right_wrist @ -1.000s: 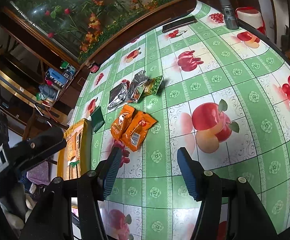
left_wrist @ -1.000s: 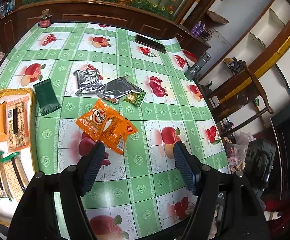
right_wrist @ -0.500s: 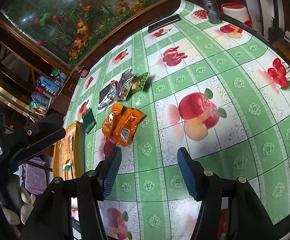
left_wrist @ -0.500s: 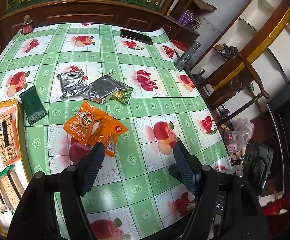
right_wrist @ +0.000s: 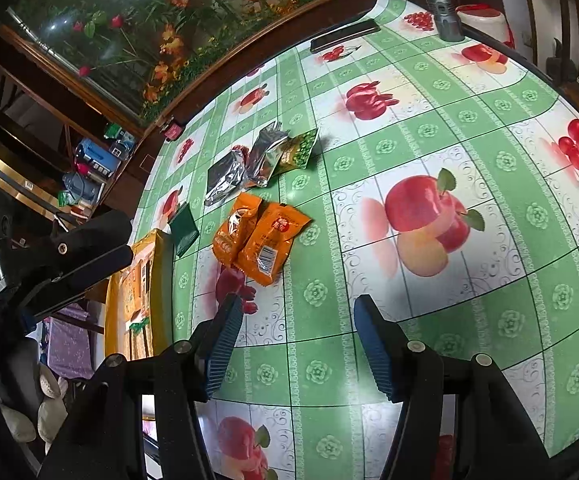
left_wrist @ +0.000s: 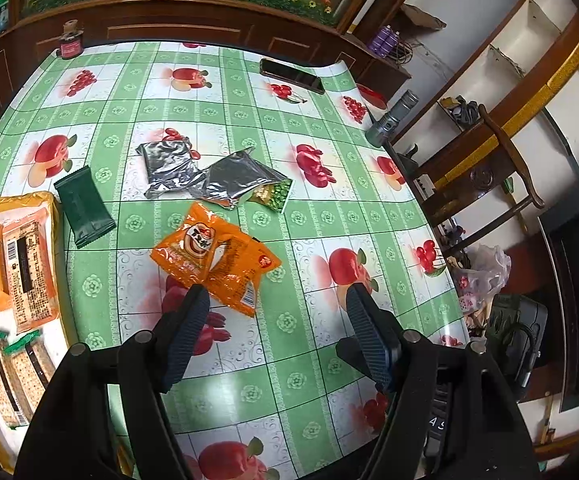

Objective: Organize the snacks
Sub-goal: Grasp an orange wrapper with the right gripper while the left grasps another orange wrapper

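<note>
Two orange snack packets (left_wrist: 213,256) overlap in the middle of the green fruit-print table, just beyond my left gripper (left_wrist: 277,300), which is open and empty. Behind them lie two silver packets (left_wrist: 169,168), a green pea packet (left_wrist: 275,194) and a dark green packet (left_wrist: 83,210). A yellow-rimmed tray (left_wrist: 45,200) at the left holds several packets in rows. My right gripper (right_wrist: 297,304) hovers open and empty over the table, with the orange packets (right_wrist: 261,236) ahead to its left. The left gripper's body (right_wrist: 61,256) shows at the left, next to the tray (right_wrist: 157,240).
A black phone (left_wrist: 291,76) lies near the far edge. A grey flashlight (left_wrist: 391,120) stands at the right edge and a small jar (left_wrist: 69,40) at the far left corner. A wooden chair (left_wrist: 489,168) is beyond the right edge.
</note>
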Available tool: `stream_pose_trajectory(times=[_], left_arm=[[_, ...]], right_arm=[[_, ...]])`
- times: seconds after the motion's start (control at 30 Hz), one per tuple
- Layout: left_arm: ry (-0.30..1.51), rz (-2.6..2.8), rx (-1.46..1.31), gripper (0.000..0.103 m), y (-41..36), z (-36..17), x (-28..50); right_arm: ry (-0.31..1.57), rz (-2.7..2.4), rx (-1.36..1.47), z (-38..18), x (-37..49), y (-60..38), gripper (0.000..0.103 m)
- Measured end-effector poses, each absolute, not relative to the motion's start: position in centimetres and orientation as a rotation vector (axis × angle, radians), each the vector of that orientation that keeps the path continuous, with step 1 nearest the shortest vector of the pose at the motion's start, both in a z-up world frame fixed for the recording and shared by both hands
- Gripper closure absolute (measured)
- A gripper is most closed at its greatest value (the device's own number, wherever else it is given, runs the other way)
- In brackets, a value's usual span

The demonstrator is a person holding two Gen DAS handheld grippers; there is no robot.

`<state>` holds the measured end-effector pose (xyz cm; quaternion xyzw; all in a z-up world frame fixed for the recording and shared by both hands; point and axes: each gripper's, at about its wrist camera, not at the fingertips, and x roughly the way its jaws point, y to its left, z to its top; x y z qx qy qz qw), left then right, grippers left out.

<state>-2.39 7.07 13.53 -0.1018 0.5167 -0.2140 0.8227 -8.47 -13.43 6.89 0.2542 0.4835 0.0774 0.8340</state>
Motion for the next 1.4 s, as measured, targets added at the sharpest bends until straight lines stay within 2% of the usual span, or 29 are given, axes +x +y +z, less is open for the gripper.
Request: stream_pose_trajectory(times=[0.3,0.67,1.03,1.23,1.4], left_arm=[[1.098,-0.405,-0.255,0.033,10.0,12.9,-2.0],[1.065,-0.274,-0.344,0.033,18.0,12.3,-1.9],[1.069,-0.207,-0.385,0.032,24.3,10.2,-0.9],[1.074,-0.257,-0.347,0.033,24.4,10.2,0.3],[1.09,-0.329,-0.313,0.033,22.6,9.8,1.7]], right_arm=[[1.05,0.193,0.517,6.4,-7.1,-11.5,0.042],[1.074,0.223,0.494,6.4,-4.3,-8.8,0.042],[1.076,0.182,0.474,5.2,1.8,-6.7,0.042],[1.1,0.118,0.584,4.0,5.8,-8.1,0.041],[1.136,0.03,0.429,3.8,5.7,-6.5,0.04]])
